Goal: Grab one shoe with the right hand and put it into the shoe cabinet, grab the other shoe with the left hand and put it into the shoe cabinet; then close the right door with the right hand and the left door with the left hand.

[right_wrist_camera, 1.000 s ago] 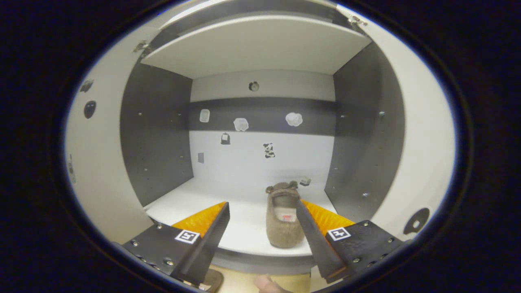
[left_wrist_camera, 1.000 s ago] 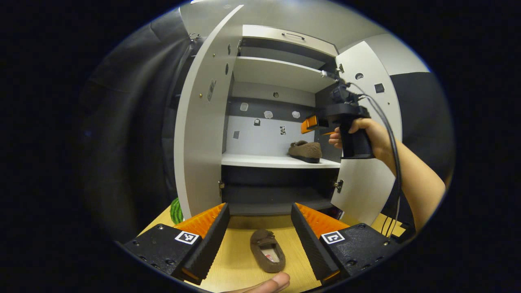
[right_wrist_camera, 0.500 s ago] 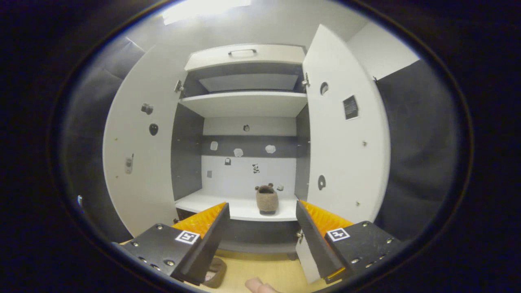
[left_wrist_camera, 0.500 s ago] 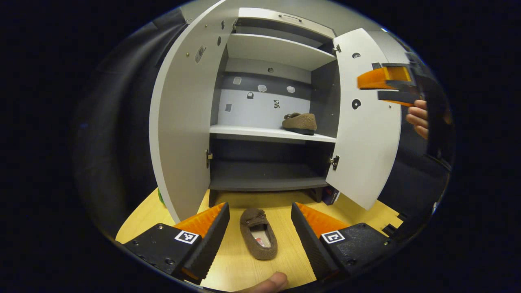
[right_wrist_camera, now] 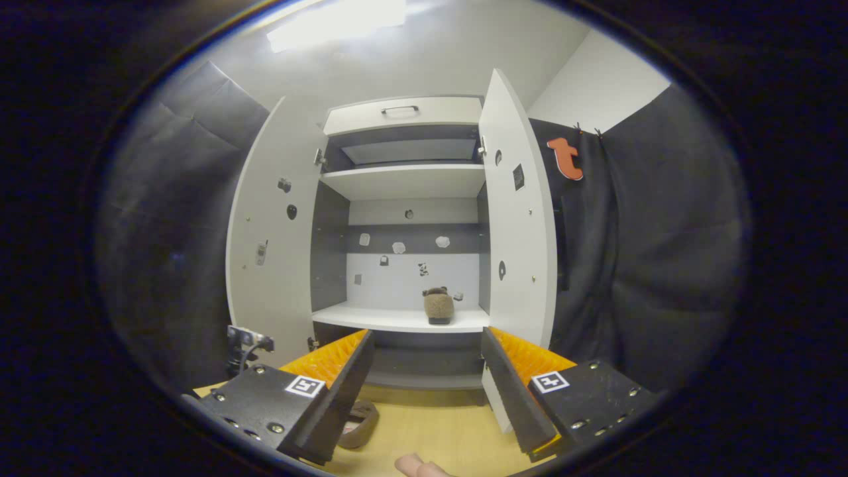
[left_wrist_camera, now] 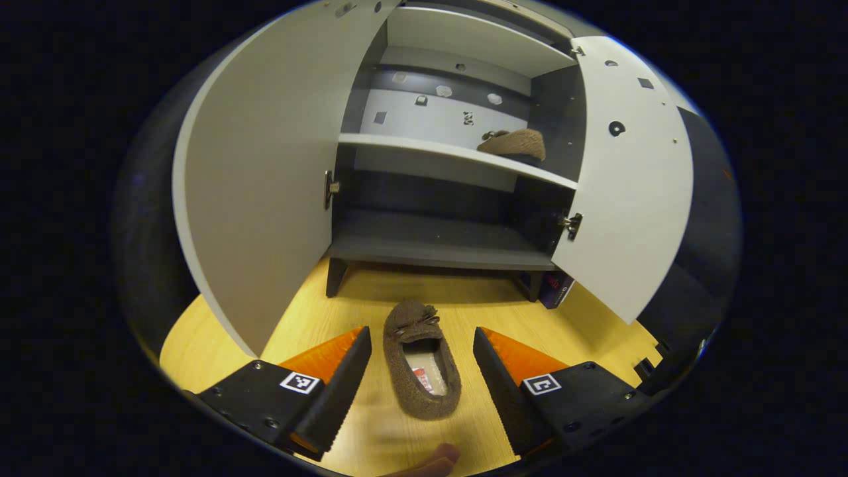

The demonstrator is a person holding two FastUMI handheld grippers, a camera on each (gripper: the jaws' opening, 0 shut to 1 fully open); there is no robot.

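Left gripper view shows our left gripper [left_wrist_camera: 421, 361] low over the wooden floor, its fingers spread wide with the second shoe [left_wrist_camera: 421, 369] lying between them, touched by neither, so it grips nothing yet. We judge it is lined up this way so that the fingers can close on the 2 soft sides of the shoe. This shoe is a brown fuzzy slipper with a small bow at the toe, and it lies just in front of the shoe cabinet [left_wrist_camera: 437, 242], toe toward it.

The first shoe [left_wrist_camera: 515, 144] (same brown plush) sits on the white middle shelf [left_wrist_camera: 424, 151], near its right end, beside the dark side wall.

Right gripper view shows our right gripper [right_wrist_camera: 427, 371] held back from the cabinet, wide open and empty, facing the shelf. Both doors, the left door [left_wrist_camera: 265, 172] and the right door [left_wrist_camera: 629, 179], stand open; they are flat smooth white panels.
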